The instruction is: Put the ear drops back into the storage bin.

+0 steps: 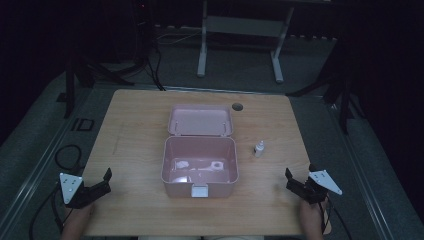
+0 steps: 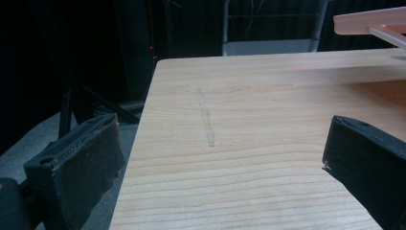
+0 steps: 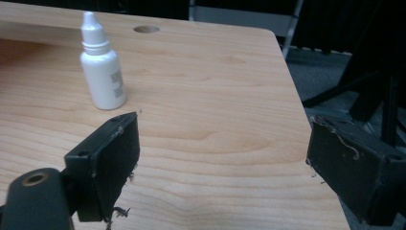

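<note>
A pink plastic box [image 1: 200,167] sits in the middle of the wooden table [image 1: 140,130] with its lid [image 1: 200,120] thrown back; a few small pale items lie inside. A small white dropper bottle [image 1: 259,148] stands upright to the box's right, also the dropper bottle [image 3: 102,64] in the right gripper view. My left gripper [image 1: 102,182] rests at the table's near left corner, open and holding nothing, as my left gripper [image 2: 215,158] shows. My right gripper [image 1: 291,182] is at the near right edge, open and holding nothing, as my right gripper [image 3: 222,153] shows, with the bottle ahead and left of it.
A round cable hole [image 1: 237,107] is cut in the table's far side. A white desk frame [image 1: 240,40] stands on the dark floor beyond. Black stand legs [image 1: 85,70] flank the table, and cables [image 1: 67,157] lie on the floor at the left.
</note>
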Demonstrator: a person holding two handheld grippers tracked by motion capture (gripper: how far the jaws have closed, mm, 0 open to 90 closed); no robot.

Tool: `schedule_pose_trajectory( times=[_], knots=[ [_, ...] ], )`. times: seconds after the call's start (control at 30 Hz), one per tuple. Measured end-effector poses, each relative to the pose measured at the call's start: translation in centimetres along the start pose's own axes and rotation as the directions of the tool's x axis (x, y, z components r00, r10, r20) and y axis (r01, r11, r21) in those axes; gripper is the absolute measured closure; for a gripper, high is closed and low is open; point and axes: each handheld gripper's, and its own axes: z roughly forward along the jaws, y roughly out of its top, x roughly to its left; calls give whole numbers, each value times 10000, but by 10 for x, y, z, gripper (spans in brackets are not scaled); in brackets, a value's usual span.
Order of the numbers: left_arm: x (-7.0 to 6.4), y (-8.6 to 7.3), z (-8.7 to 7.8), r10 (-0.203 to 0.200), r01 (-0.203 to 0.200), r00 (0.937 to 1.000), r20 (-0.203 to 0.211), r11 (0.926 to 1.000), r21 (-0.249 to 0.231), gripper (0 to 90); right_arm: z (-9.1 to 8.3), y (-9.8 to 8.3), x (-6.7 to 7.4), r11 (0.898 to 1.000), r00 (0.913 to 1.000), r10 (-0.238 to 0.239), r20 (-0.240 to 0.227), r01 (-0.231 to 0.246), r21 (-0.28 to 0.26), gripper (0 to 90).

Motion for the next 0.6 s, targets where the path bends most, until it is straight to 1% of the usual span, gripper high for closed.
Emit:
schedule_pose_trajectory(
  times=[0.03, 0.2, 0.23, 0.27, 0.37, 0.43, 0.47, 0.5, 0.53, 0.57, 0.6],
  knots=[
    [0, 0, 0, 0, 0, 10000, 0, 10000, 0, 3, 0, 0, 0, 10000, 10000, -20, -43, 20, -45, 133],
    [0, 0, 0, -45, 45, 10000, -28, 10000, -11, 3, -1, 0, 0, 10000, 10000, -11, -4, 11, -73, 130],
    [0, 0, 0, -76, 76, 10000, -57, 10000, 8, 4, -1, 1, -1, 9998, 9998, 116, -170, -119, -165, 128],
    [0, 0, 0, -79, 79, 9999, -66, 10000, 14, 4, 0, 0, -2, 9998, 9995, 177, -243, -178, -41, 128],
    [0, 0, 0, -68, 68, 10000, -69, 10000, 4, 4, 2, 0, -2, 9997, 9999, 87, -92, -85, 248, 127],
    [0, 0, 0, -66, 66, 10000, -71, 10000, -4, 4, 2, 0, -3, 9995, 9998, 117, -168, -112, 280, 126],
    [0, 0, 0, -77, 77, 9999, -74, 10000, -7, 3, 3, 1, -3, 9986, 9996, 140, -235, -128, 510, 126],
    [0, 0, 0, -76, 76, 9999, -67, 10000, -6, 3, 3, 1, -4, 9979, 9990, 189, -395, -164, 631, 123],
    [0, 0, 0, -72, 71, 10000, -62, 10000, -11, 3, 3, 1, -4, 9979, 9990, 189, -395, -164, 631, 123],
    [0, 0, 0, -70, 70, 10000, -58, 10000, -12, 4, 4, 2, -4, 9967, 9987, 229, -459, -192, 792, 121],
    [0, 0, 0, -77, 77, 10000, -59, 10000, -8, 4, 6, 2, -3, 9946, 9985, 152, -519, -98, 1029, 113]
  ],
)
